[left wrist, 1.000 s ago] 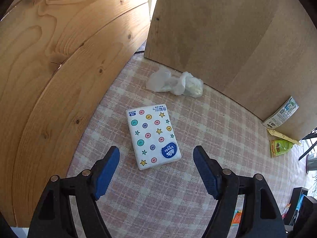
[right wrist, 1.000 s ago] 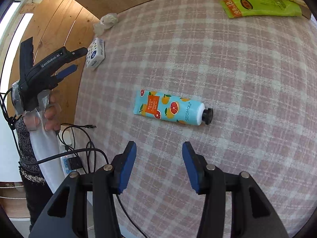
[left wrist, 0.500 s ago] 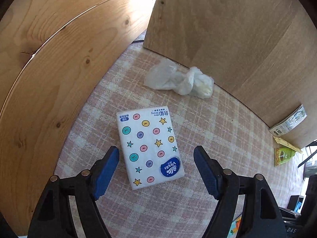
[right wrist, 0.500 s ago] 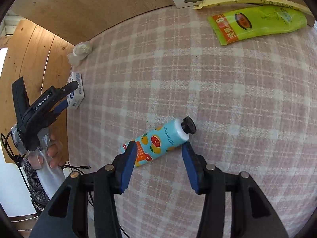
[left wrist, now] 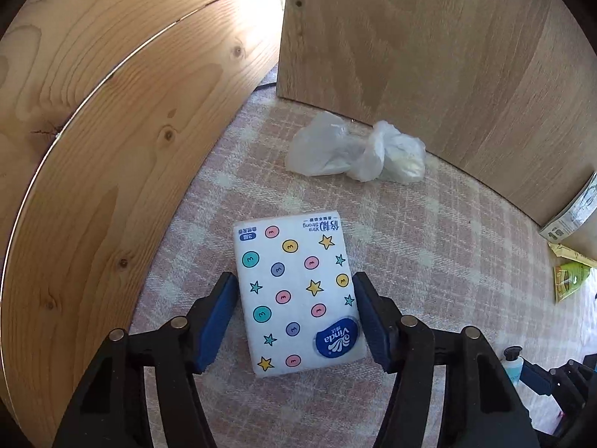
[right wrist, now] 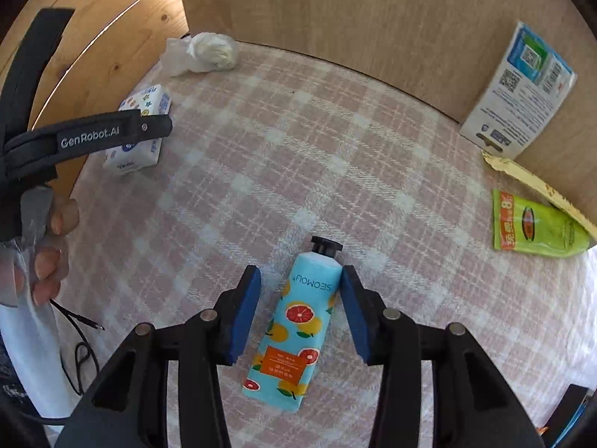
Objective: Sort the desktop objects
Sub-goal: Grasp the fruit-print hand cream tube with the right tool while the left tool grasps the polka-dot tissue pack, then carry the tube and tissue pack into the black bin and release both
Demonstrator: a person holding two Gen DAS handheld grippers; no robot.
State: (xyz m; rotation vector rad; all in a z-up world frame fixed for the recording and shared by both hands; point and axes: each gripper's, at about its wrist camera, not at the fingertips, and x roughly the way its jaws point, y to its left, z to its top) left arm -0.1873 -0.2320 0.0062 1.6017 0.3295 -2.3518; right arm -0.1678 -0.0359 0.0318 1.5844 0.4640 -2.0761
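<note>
A white tissue pack [left wrist: 298, 291] with coloured dots and stars lies flat on the pink checked cloth [left wrist: 429, 261]. My left gripper [left wrist: 294, 321] is open, one pad on each side of the pack, close to or touching its long edges. A light blue hand cream tube [right wrist: 298, 328] with fruit print lies on the cloth, black cap pointing away. My right gripper [right wrist: 298, 313] is open and straddles the tube, the right pad at its shoulder, a gap at the left pad. The left gripper [right wrist: 112, 134] and the pack [right wrist: 143, 104] also show in the right wrist view.
A knotted clear plastic bag [left wrist: 358, 151] lies near the back wooden panel [left wrist: 429, 56]. A wooden wall [left wrist: 112, 112] runs along the left. A white and blue leaflet [right wrist: 522, 89] leans on the panel, with a green sachet [right wrist: 537, 227] and yellow strip [right wrist: 530, 179] on the right.
Both grippers have come down and forward over their objects. The left jaws have narrowed around the tissue pack. The right gripper has turned so that the tube lies lengthwise between its pads.
</note>
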